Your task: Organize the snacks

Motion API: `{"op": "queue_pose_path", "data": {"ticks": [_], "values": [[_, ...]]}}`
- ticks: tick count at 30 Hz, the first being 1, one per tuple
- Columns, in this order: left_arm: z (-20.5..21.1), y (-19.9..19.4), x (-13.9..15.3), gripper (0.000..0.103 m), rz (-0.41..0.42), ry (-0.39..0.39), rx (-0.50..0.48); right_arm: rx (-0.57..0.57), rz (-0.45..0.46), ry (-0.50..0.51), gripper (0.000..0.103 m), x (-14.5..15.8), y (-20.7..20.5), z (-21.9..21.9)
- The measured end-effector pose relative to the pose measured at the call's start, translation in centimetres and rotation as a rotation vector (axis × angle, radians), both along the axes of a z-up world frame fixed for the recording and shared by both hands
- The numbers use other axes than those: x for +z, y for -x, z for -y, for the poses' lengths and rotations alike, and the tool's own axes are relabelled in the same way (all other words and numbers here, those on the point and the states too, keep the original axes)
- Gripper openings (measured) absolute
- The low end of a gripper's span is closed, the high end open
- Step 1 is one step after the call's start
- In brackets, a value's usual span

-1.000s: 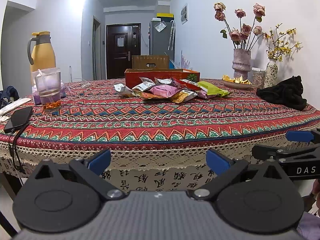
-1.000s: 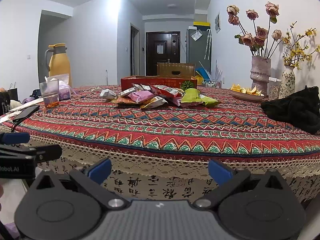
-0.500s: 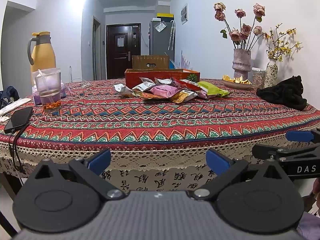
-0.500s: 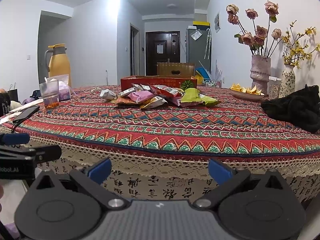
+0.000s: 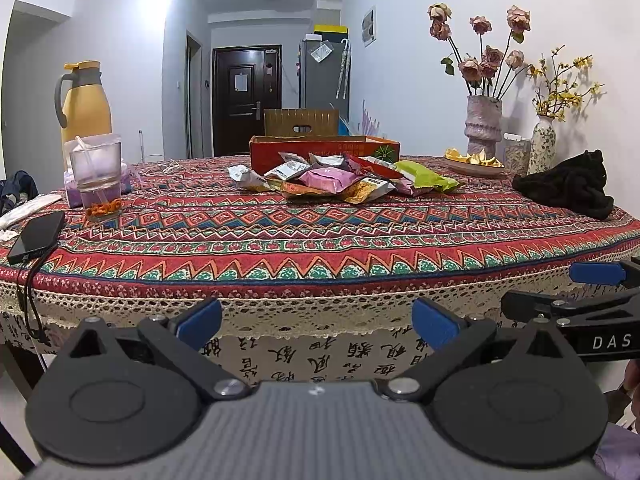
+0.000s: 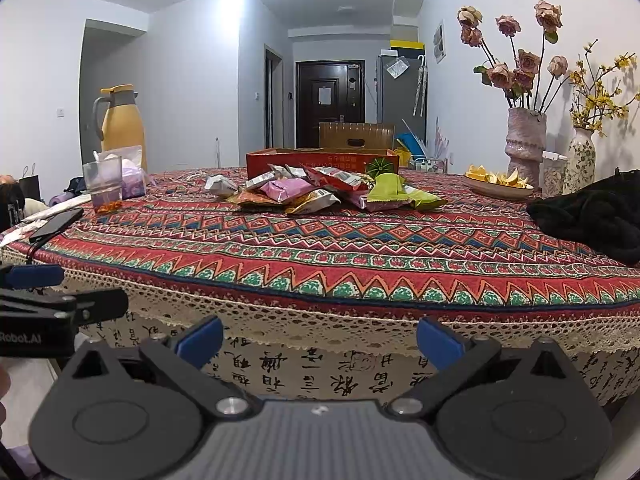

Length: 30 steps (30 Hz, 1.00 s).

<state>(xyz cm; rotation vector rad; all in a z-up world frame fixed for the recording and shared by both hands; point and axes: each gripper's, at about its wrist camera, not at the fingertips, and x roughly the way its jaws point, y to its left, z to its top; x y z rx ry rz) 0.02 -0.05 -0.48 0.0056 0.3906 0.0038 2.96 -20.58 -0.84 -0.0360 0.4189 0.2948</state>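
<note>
Left gripper (image 5: 316, 320) and right gripper (image 6: 318, 338) are held spread apart below the table (image 5: 320, 248) edge, snack packets (image 5: 340, 180) piled mid-table before red box (image 5: 324, 148).

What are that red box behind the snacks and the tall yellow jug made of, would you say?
The red box looks like printed cardboard: thin, straight walls, matte surface, lettering on its side. The yellow jug seems to be smooth plastic or coated metal with a soft sheen, and its grey handle and collar look like plastic; the pictures cannot settle which.

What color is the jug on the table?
Yellow jug with a grey handle, clearest in the left wrist view.
</note>
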Motion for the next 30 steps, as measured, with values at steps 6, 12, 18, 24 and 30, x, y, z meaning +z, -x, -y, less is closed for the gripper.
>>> {"op": "queue_pose_path", "data": {"ticks": [6, 12, 18, 24, 30], "values": [[0.1, 0.1, 0.0, 0.103, -0.001, 0.0, -0.001, 0.004, -0.003, -0.001, 0.103, 0.0, 0.0, -0.1], [0.1, 0.0, 0.0, 0.103, -0.005, -0.003, -0.001, 0.004, -0.002, -0.002, 0.103, 0.1, -0.1, -0.1], [-0.3, -1.5, 0.9, 0.103, 0.01, -0.007, 0.047, -0.022, 0.036, -0.021, 0.103, 1.1, -1.2, 0.7], [-0.7, -4.7, 1.5, 0.103, -0.017, 0.014, 0.069, -0.057, 0.096, -0.009, 0.103, 2.4, -3.6, 1.3], [-1.4, -8.3, 2.2, 0.103, -0.041, 0.039, 0.099, -0.074, 0.064, -0.065, 0.103, 3.0, -7.5, 2.1]]}}
